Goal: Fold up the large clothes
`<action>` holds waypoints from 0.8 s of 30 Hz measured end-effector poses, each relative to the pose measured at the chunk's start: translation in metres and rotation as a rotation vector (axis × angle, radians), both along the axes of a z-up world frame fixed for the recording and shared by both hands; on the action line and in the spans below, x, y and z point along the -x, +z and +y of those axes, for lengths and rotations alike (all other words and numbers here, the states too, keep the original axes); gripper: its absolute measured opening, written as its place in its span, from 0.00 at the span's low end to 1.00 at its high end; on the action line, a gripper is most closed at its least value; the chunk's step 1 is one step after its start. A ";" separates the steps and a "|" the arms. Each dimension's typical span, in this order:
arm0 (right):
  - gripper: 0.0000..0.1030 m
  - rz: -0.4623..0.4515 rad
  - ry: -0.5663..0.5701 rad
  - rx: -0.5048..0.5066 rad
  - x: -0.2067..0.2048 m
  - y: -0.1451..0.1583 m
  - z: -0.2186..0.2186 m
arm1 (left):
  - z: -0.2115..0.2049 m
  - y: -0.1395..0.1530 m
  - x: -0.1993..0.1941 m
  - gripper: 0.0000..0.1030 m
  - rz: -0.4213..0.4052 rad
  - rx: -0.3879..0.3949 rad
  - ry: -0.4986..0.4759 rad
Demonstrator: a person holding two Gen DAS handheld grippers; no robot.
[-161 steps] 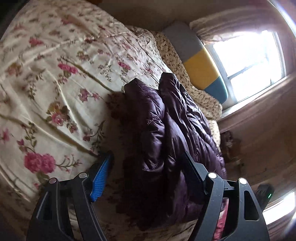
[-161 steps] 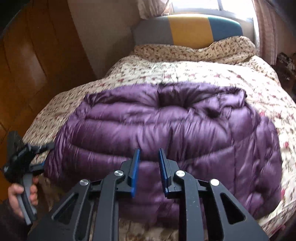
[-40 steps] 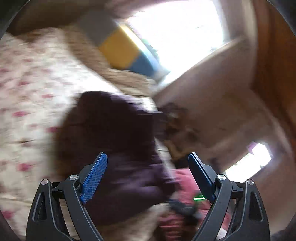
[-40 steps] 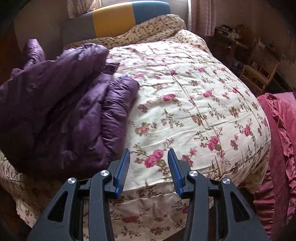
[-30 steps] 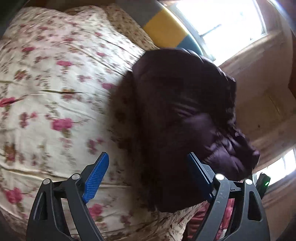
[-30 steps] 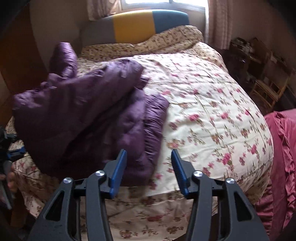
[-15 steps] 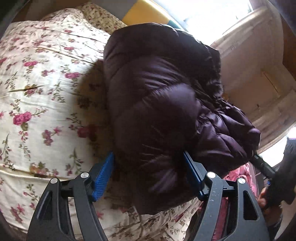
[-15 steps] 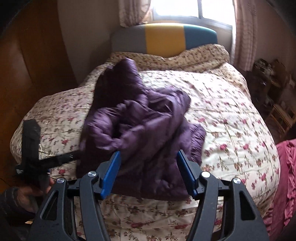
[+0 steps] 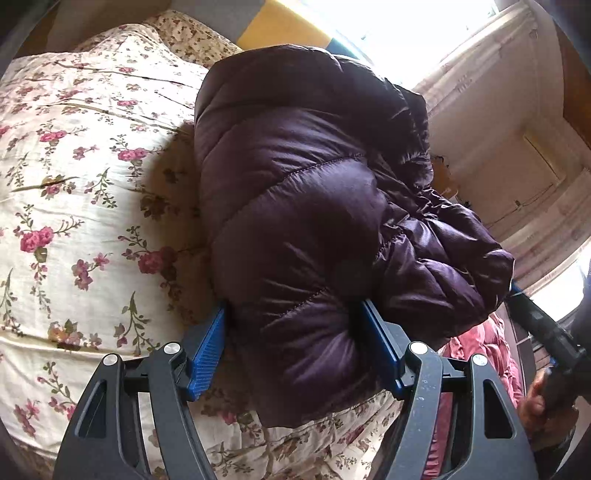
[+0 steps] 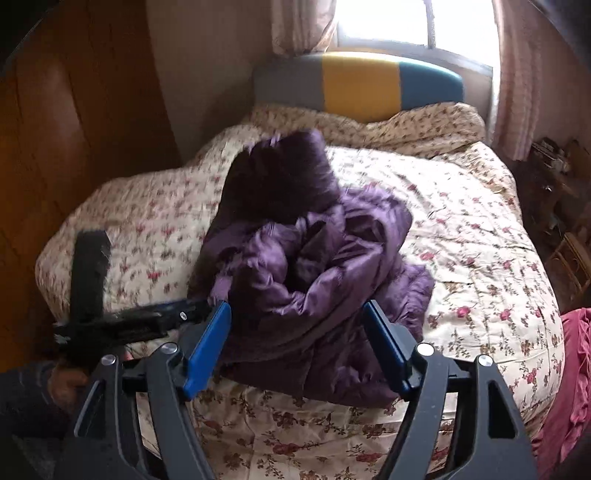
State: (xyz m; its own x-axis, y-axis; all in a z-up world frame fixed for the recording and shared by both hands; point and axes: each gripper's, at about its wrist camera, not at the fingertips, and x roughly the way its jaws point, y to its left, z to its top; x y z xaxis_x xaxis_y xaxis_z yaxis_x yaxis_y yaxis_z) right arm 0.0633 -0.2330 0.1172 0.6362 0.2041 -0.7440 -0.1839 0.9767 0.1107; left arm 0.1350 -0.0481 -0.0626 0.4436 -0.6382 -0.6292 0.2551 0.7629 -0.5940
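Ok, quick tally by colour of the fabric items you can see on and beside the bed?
Purple: 1, the puffer jacket
Cream floral: 1, the quilt
Small brown floral print: 1, the bedding at the headboard
Pink: 1, the ruffled fabric beside the bed
Total: 4

Both grippers angled down at jacket (image 9: 314, 221)
L gripper (image 9: 295, 347) jaws clamped on its padded end; R gripper (image 10: 299, 347) jaws opening, nothing pinched, just short of it.

It was a home bedroom: a bed (image 10: 461, 236) with a flowered quilt, a padded headboard (image 10: 358, 79), a curtained window (image 10: 384, 20) and wooden wall panels (image 10: 66, 122).
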 end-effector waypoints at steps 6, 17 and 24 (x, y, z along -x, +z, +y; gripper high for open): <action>0.28 0.104 0.025 0.033 -0.017 -0.039 0.003 | -0.002 -0.002 0.005 0.68 0.003 -0.025 0.002; 0.08 0.221 0.005 0.069 -0.012 -0.094 -0.015 | -0.002 0.000 0.030 0.65 -0.013 -0.043 0.088; 0.04 0.270 -0.045 -0.004 -0.006 -0.128 -0.037 | -0.016 -0.010 0.025 0.64 0.011 -0.066 0.027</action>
State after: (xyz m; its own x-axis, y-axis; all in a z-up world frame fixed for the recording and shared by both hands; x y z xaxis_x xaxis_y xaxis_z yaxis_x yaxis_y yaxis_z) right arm 0.0692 -0.2702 -0.0103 0.4238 0.1836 -0.8869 -0.1037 0.9826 0.1539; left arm 0.1103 -0.0645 -0.0722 0.4524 -0.5835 -0.6744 0.2276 0.8067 -0.5453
